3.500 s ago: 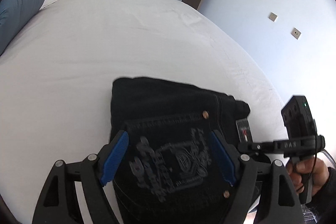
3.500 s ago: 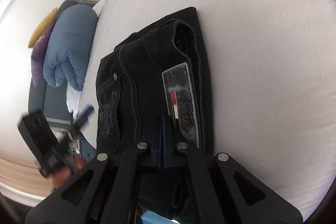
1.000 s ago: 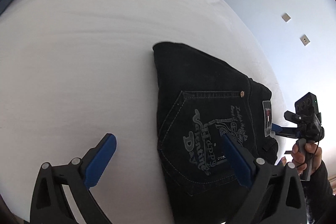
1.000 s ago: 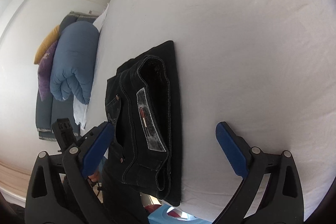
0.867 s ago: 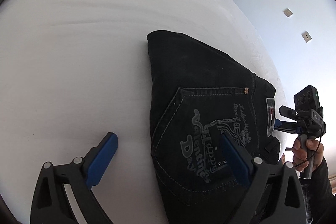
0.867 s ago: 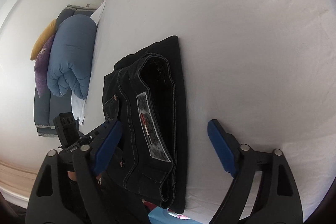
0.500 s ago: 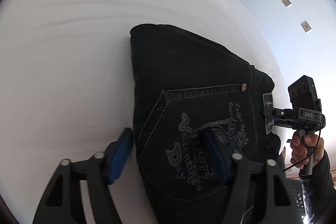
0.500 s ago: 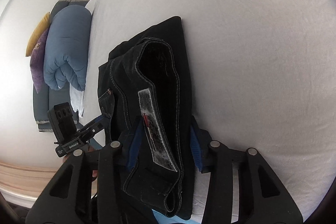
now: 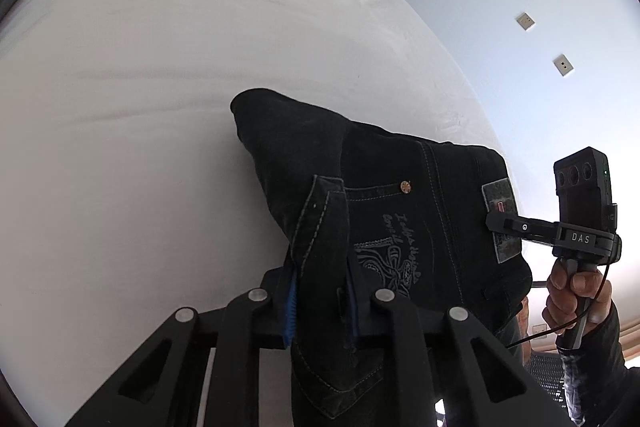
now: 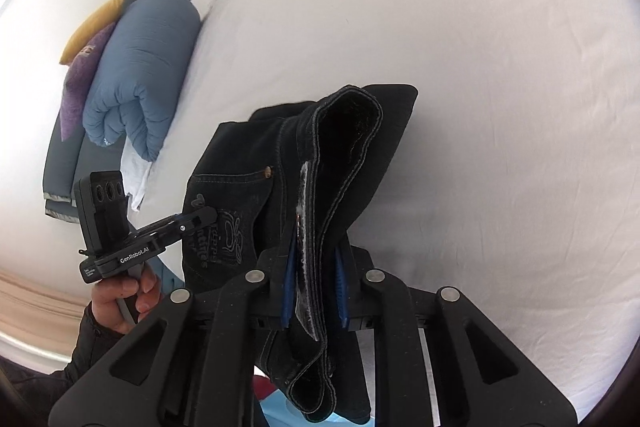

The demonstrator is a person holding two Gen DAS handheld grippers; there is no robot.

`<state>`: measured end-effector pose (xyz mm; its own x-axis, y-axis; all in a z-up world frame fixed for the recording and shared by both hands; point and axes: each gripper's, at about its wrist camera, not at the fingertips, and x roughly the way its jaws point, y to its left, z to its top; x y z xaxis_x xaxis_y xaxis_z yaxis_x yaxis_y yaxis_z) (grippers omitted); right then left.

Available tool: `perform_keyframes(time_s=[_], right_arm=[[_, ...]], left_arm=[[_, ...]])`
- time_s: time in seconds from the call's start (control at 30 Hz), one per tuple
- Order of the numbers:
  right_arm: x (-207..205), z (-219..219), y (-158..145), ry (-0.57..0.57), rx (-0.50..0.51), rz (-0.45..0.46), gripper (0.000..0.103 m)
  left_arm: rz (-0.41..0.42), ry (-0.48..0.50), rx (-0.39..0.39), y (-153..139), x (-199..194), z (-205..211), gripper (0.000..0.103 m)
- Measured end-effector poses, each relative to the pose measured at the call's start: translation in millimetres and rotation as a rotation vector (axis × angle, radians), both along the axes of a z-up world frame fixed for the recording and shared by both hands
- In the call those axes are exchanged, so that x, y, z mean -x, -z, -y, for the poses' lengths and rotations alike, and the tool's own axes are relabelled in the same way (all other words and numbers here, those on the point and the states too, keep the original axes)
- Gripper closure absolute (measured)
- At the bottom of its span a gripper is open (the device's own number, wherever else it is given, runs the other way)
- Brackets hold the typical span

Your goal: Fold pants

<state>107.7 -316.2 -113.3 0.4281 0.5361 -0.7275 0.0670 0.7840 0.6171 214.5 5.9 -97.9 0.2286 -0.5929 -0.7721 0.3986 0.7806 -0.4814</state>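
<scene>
Pants (image 9: 384,187), black denim already folded into a thick packet, lie near the edge of the white bed (image 9: 160,67) closest to me, and both my tools have them by that near edge. My left gripper (image 9: 320,301) is closing its jaws on the pocket side, and the blue pads already press the cloth between them. My right gripper (image 10: 312,285) is also closing, with the waistband and its grey label caught between the pads. The near edge of the packet seems raised from the sheet while the far part rests on it. I judge that the step in hand is to lift this edge and carry it over for one more fold, or to move the whole packet. To do it well, I think both hands should rise together and keep the same height, so the layers do not slide apart; denim this thick is heavy and stiff, and a bite on only the top layers could let the lower ones drop open. I would keep the two grips well apart so the edge stays straight. Around me there is a rolled blue duvet (image 10: 140,75) with a purple cushion (image 10: 80,83) and a yellow one at the head of the bed, well apart from the pants. The sheet beyond the packet is free, so I see nothing in the way.
</scene>
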Motion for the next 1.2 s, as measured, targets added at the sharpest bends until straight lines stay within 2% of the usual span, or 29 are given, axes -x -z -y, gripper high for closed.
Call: perform_keyframes(time_s=[0.13, 0.2, 0.3, 0.4, 0.47, 0.53, 0.6, 0.63, 0.7, 0.77, 0.87, 0.93, 0.97, 1.1, 1.17, 1.2], right_arm=[[-14.1, 17.8, -22.2, 0.023, -0.004, 0.038, 0.088], [-21.0, 23.8, -32.8, 0.024, 0.002, 0.046, 0.088], [-29.9, 39.2, -29.1, 0.044, -0.01, -0.005, 0.087], [-35.4, 52.3, -2.5, 0.063, -0.031, -0.086, 0.084], [-32.4, 58.5, 13.1, 0.09, -0.037, -0.106, 0.078], [-27.8, 64.7, 22.9, 0.112, -0.06, -0.091, 0.072], [-21.1, 71.2, 29.4, 0.124, -0.093, -0.061, 0.066], [-18.7, 73.9, 30.3, 0.129, -0.104, -0.048, 0.061], [-12.0, 78.0, 27.5, 0.151, -0.107, -0.019, 0.055], [-3.8, 83.6, 21.0, 0.193, -0.087, -0.001, 0.05], [19.4, 85.0, 7.2, 0.258, -0.003, 0.008, 0.044], [42.8, 80.8, -13.9, 0.286, 0.133, 0.052, 0.041], [55.4, 74.9, -27.1, 0.294, 0.206, 0.088, 0.041], [106.2, 36.3, -83.6, 0.339, 0.464, 0.288, 0.041], [132.0, 16.0, -111.8, 0.356, 0.536, 0.407, 0.031], [146.1, 5.6, -126.9, 0.368, 0.562, 0.473, 0.021]], left_arm=[[0.054, -0.002, 0.006, -19.2, -22.8, 8.4, 0.083], [0.062, 0.011, -0.01, -18.7, -33.1, 17.7, 0.083], [0.016, 0.023, -0.028, 6.5, -51.1, 24.6, 0.083], [-0.022, 0.008, -0.053, 39.6, -58.3, 27.6, 0.078], [-0.015, -0.013, -0.056, 45.4, -54.9, 25.5, 0.064], [0.0, -0.017, -0.077, 48.5, -50.7, 20.8, 0.056], [0.03, -0.021, -0.099, 50.3, -47.4, 18.2, 0.042], [0.045, -0.028, -0.11, 51.0, -41.8, 9.7, 0.034], [0.058, -0.041, -0.104, 51.5, -34.5, 2.5, 0.029], [0.086, -0.069, -0.146, 49.8, -22.0, -4.7, 0.018], [0.223, -0.131, -0.244, 29.4, 10.0, -11.7, 0.01], [0.348, -0.163, -0.29, 10.2, 37.9, -15.0, 0.0], [0.42, -0.182, -0.302, -1.2, 54.1, -16.3, 0.0], [0.692, -0.306, -0.366, -49.3, 126.8, -22.2, 0.0], [0.748, -0.357, -0.353, -71.7, 150.0, -23.1, 0.0], [0.771, -0.39, -0.324, -86.5, 166.4, -28.5, 0.0]])
